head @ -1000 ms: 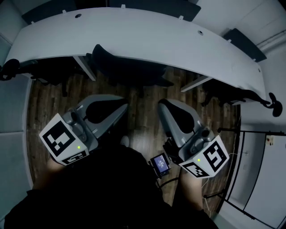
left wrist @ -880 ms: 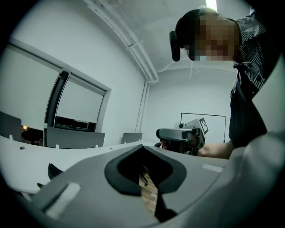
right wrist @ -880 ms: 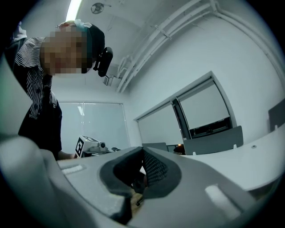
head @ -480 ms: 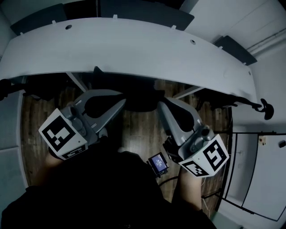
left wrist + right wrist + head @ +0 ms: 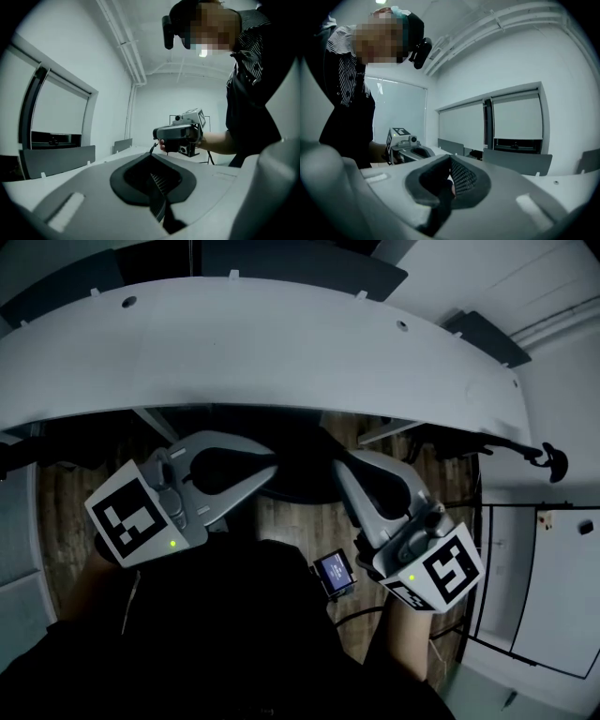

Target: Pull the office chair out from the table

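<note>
The office chair [image 5: 302, 474] is a dark shape tucked under the curved white table [image 5: 281, 352]; the table's front edge hides most of it. In the head view my left gripper [image 5: 271, 469] and right gripper [image 5: 337, 465] point at the table edge on either side of the chair's back, close to it; I cannot tell whether they touch it. Both have their jaws shut with nothing between them. The left gripper view looks level along its shut left gripper [image 5: 151, 157] to the right gripper [image 5: 180, 133]. From the right gripper [image 5: 450, 159] I see the left gripper [image 5: 404, 144].
Dark divider panels [image 5: 309, 266] stand along the table's far side. More dark chair parts [image 5: 450, 442] and a stand with cables [image 5: 548, 461] are at the right, beside a white panel [image 5: 544, 587]. A small lit screen [image 5: 335, 573] hangs at the person's waist. Wood floor shows below the table.
Both grippers have moved forward toward the table edge, still shut. The table now fills more of the head view and covers more of the chair.
</note>
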